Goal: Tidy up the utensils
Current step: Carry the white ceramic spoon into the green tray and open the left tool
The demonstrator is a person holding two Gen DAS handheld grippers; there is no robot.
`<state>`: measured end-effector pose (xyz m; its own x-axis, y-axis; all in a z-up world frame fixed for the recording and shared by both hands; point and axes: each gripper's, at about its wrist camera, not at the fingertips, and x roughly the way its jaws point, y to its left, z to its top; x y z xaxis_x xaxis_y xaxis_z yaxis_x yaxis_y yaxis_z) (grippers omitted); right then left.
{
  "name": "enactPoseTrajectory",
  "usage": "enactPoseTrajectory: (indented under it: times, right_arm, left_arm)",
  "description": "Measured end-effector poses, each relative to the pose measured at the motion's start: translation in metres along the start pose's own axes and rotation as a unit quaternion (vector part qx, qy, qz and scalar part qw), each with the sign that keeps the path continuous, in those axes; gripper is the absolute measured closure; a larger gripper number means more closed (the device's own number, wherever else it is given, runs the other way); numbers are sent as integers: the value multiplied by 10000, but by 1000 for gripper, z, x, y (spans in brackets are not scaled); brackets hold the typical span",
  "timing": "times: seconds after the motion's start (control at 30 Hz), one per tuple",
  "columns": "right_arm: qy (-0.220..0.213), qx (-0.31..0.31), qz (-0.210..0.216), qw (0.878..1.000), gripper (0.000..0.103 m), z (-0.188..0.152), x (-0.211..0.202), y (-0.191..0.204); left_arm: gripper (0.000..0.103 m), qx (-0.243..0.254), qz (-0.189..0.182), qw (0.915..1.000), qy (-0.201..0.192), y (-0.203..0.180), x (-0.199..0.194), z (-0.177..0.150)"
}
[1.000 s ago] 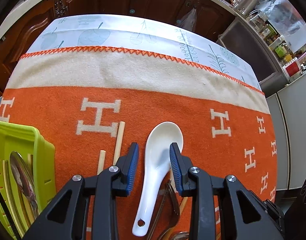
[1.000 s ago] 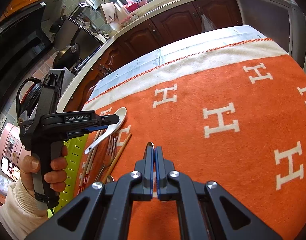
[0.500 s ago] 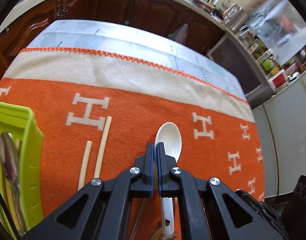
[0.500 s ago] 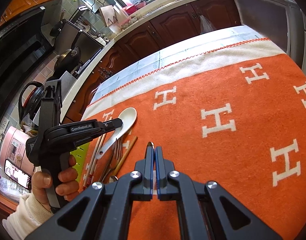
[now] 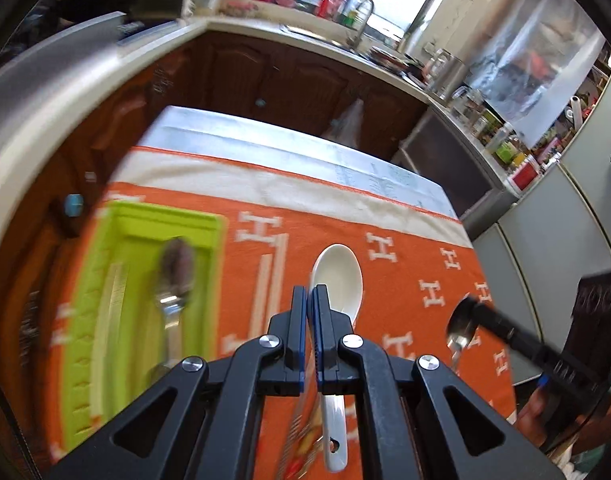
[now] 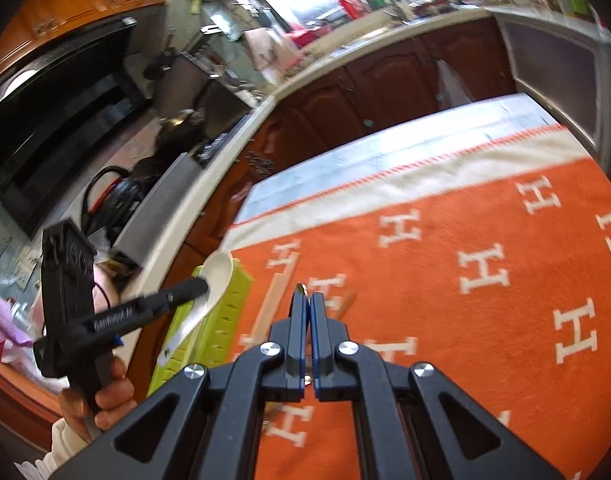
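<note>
Over the orange cloth [image 5: 337, 216], the left gripper [image 5: 309, 296] clamps a white spoon [image 5: 339, 276] and the right gripper [image 6: 305, 300] a metal spoon [image 5: 461, 328], both seemingly bound for the green tray [image 5: 145, 216] at the table's left edge.

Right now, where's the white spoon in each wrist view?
Left wrist view: white spoon sits bottom centre, clamped in the left gripper, bowl pointing away.
Right wrist view: white spoon is at mid-left, held by the left gripper over the green tray's near edge.
Shared landmark: green tray on the orange cloth.
</note>
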<state>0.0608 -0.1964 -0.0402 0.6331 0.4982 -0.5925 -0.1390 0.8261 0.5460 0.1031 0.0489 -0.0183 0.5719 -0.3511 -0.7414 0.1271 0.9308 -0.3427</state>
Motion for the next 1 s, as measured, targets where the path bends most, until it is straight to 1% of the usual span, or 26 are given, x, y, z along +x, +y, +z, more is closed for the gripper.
enactPoseTrajectory:
  times: [0.1, 0.17, 0.27, 0.4, 0.6, 0.73, 0.9, 1.0]
  right_arm:
    - [30, -224, 159, 9996, 101, 3, 5, 29]
    - [81, -363, 228, 9990, 101, 5, 11, 45]
    - [197, -576, 336, 9976, 101, 6, 26, 72]
    - [335, -866, 384, 9949, 101, 2, 45, 101]
    - [553, -1247, 284, 9903, 101, -4, 77, 132]
    - [712, -1433, 125, 9870, 101, -9, 100, 141]
    - [925, -1612, -53, 9826, 101, -16, 128, 147]
    - [969, -1765, -227, 9793, 101, -18, 144, 151]
  left_arm:
    - [102, -108, 308, 9992, -220, 25, -31, -10]
    - [102, -207, 617, 9974, -305, 44, -47, -16]
    - [102, -511, 845, 9943, -406, 76, -63, -26]
    - [102, -832, 884, 9917, -434, 105, -68, -36]
    - [102, -970, 958, 9896, -458, 126, -64, -50]
    - [102, -1128, 831, 9895, -356, 132, -53, -57]
    - [102, -1165, 771, 9900, -201, 127, -36, -66]
    - [102, -1168, 743, 9903, -90, 124, -27, -71]
